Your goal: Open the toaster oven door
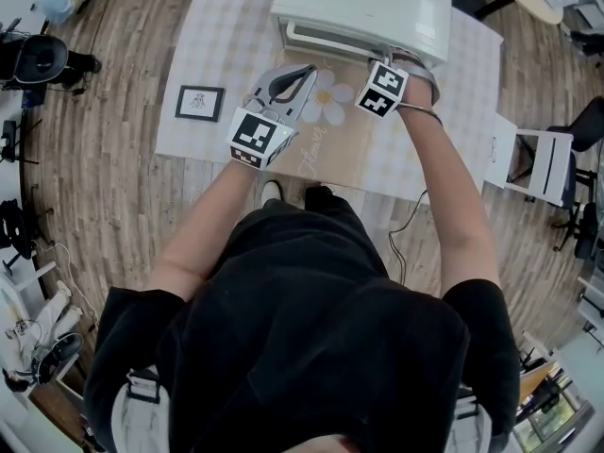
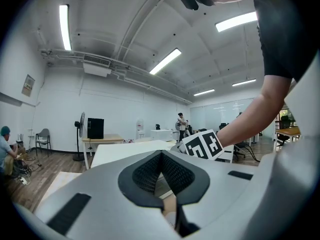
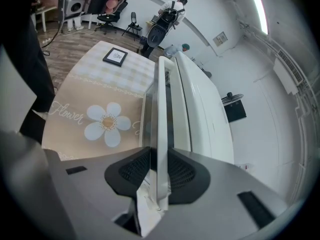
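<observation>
Both jaws closed: right gripper (image 3: 159, 156) pinching oven door handle (image 3: 161, 104), left gripper (image 2: 161, 156) empty above mat (image 1: 351, 151)

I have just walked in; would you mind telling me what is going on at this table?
A person stands at the table with a gripper in each hand, working on a white toaster oven. The right gripper is shut on the door handle, and the door does not look pulled open yet. The left gripper is shut with nothing in it, held over the flower mat in front of the oven.
</observation>
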Demonstrator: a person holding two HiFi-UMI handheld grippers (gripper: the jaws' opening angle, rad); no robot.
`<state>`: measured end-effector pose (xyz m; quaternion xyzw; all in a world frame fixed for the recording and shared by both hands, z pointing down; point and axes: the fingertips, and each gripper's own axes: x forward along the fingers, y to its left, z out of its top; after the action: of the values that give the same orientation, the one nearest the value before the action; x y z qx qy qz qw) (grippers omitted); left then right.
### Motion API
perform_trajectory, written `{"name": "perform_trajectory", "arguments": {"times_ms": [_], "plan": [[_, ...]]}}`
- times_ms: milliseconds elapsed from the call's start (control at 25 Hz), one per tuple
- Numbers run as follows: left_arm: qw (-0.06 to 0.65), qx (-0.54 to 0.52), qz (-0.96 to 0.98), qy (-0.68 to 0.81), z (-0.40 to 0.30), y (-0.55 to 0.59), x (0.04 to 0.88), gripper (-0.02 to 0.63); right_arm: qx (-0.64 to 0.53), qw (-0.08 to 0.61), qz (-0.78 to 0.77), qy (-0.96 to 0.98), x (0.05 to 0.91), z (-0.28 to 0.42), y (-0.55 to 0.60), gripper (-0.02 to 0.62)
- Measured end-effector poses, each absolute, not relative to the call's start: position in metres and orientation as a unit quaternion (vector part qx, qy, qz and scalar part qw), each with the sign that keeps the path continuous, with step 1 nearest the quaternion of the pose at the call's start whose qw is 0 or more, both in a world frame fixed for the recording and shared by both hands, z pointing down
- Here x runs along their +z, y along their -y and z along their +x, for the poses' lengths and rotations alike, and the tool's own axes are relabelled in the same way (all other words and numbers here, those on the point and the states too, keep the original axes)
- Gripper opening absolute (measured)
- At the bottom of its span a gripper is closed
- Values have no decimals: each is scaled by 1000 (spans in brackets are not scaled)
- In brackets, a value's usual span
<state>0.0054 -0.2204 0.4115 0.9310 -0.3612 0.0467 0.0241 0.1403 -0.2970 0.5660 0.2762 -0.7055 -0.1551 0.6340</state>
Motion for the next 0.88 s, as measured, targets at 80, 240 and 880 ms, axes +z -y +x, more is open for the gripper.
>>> {"name": "perform_trajectory", "arguments": {"times_ms": [80, 240, 880], "plan": [[23, 45, 931, 362, 4, 220, 411, 17, -159, 634, 280, 703, 566, 139, 295, 104], [23, 43, 931, 362, 1, 220, 413, 17, -167, 632, 288, 700, 567, 135, 292, 104], [24, 44, 932, 358, 7, 221, 423, 17, -193, 627, 306, 689, 570, 131, 272, 101]]}}
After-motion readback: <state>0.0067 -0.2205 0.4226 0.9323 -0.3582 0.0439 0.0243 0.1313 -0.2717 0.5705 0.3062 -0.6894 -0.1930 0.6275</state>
